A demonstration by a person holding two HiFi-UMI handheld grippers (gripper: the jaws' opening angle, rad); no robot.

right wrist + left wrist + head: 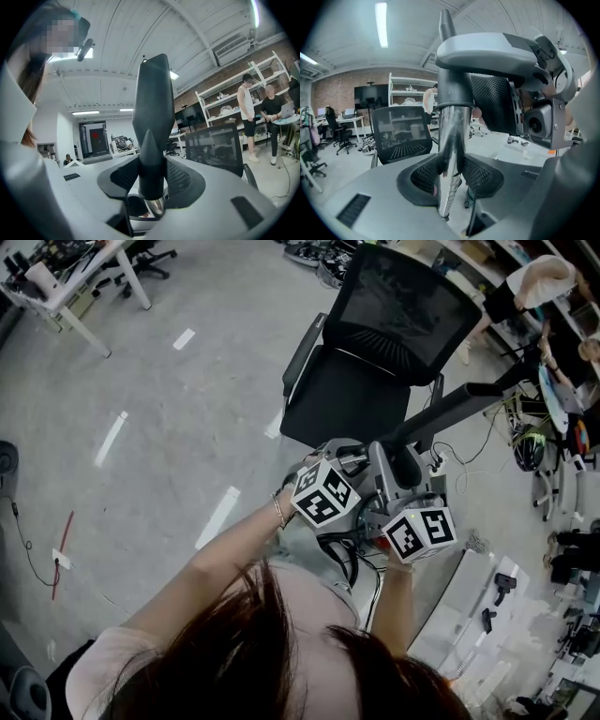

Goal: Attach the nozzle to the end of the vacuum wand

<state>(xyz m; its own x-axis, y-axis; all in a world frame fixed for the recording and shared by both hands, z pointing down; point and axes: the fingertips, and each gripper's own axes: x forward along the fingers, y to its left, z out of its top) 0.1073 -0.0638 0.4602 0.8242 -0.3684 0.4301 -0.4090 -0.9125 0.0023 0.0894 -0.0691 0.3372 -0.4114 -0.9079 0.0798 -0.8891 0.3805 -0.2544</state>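
Just beside the black office chair [375, 362], the left gripper [452, 177] clamps the shiny vacuum wand [451, 140], and the right gripper [151, 182] clamps the black nozzle [152, 117] (its base sits on a metal tube end [155, 206]).

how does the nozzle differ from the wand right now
The nozzle is matte black; the wand is shiny metal. The nozzle widens into a flattened shape; the wand is a plain round tube. The right gripper clamps the nozzle, the left gripper the wand. Both line up, nozzle base over the wand's end.
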